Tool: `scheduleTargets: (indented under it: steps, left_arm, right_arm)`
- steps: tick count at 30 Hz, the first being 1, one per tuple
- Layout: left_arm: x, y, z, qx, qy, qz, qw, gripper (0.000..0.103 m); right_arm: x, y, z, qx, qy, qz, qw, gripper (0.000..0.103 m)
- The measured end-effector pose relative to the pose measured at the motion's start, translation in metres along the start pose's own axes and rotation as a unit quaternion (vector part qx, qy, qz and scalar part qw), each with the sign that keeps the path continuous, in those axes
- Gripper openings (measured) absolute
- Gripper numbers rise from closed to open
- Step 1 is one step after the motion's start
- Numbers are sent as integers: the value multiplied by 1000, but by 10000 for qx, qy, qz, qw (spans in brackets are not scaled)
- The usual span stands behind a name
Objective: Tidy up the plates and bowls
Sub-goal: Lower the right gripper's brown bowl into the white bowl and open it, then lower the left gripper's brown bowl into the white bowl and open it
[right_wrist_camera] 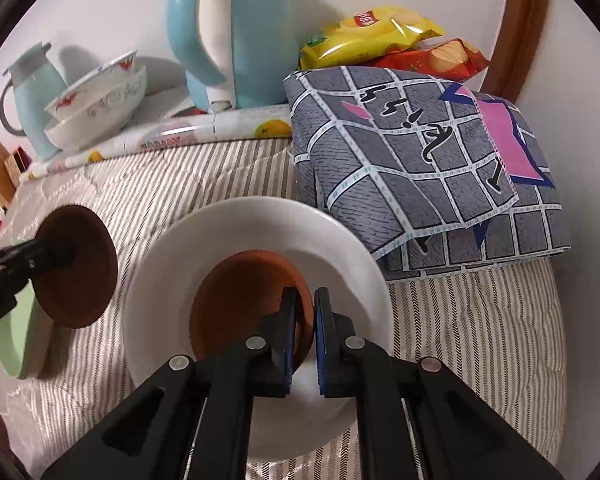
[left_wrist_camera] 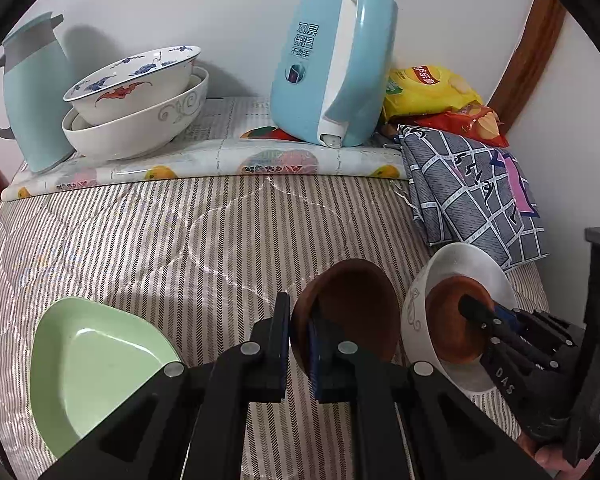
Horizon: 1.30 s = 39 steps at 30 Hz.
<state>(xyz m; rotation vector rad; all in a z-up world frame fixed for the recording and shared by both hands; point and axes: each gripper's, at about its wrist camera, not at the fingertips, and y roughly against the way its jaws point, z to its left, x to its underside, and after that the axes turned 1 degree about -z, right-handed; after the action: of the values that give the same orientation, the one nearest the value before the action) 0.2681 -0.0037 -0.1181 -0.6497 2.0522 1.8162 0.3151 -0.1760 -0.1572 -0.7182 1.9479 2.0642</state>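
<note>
From my left wrist camera I look down on a bed-like surface covered in a striped quilted cloth [left_wrist_camera: 160,232]. Along its far edge lies a strip of glossy fruit-print oilcloth [left_wrist_camera: 220,160] against a plain white wall [left_wrist_camera: 180,8]. On that strip stand a pale blue jug [left_wrist_camera: 32,96], two stacked bowls [left_wrist_camera: 136,96], the upper one painted blue and red, and a blue electric kettle [left_wrist_camera: 332,64]. Right of the kettle are snack bags [left_wrist_camera: 432,92] and a folded grey checked cloth [left_wrist_camera: 472,192], with a wooden frame [left_wrist_camera: 528,52] rising behind. My left gripper [left_wrist_camera: 300,344] is clamped on the rim of a brown saucer [left_wrist_camera: 348,304], held tilted above the quilt. A green dish [left_wrist_camera: 96,360] sits just to its left; to its right is a white bowl [left_wrist_camera: 472,268].

From my right wrist camera the white bowl [right_wrist_camera: 260,224] rests on the same striped cloth [right_wrist_camera: 480,340], just in front of the checked cloth [right_wrist_camera: 420,152]. My right gripper [right_wrist_camera: 303,336] is closed on the rim of a second brown saucer [right_wrist_camera: 240,304] lying inside the bowl. At the left the other saucer [right_wrist_camera: 80,272] hangs in the left gripper, apart from the bowl.
</note>
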Motion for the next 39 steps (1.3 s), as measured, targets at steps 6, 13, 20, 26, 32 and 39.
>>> scheduleTargets:
  steps: [6, 13, 20, 26, 32, 39]
  left_arm:
    - [1, 1, 2, -19, 27, 7, 10000, 9]
    - [3, 2, 3, 26, 19, 21, 10000, 9]
    - [5, 10, 7, 35, 67, -20, 10000, 9]
    - [7, 22, 6, 80, 100, -106, 9999, 9]
    - [11, 43, -3, 117, 74, -251, 9996, 9]
    - [16, 63, -23, 224, -1, -411, 9989, 9]
  right_arm:
    - [2, -5, 11, 248, 253, 91, 9993, 13]
    - [2, -6, 12, 324, 264, 120, 9991, 17]
    - [3, -4, 19, 284, 257, 129, 9992, 35]
    - [2, 18, 14, 133, 61, -89, 9999, 43]
    - [7, 54, -1, 108, -179, -419, 9989, 50]
    - [22, 97, -24, 230, -373, -678, 9967, 51]
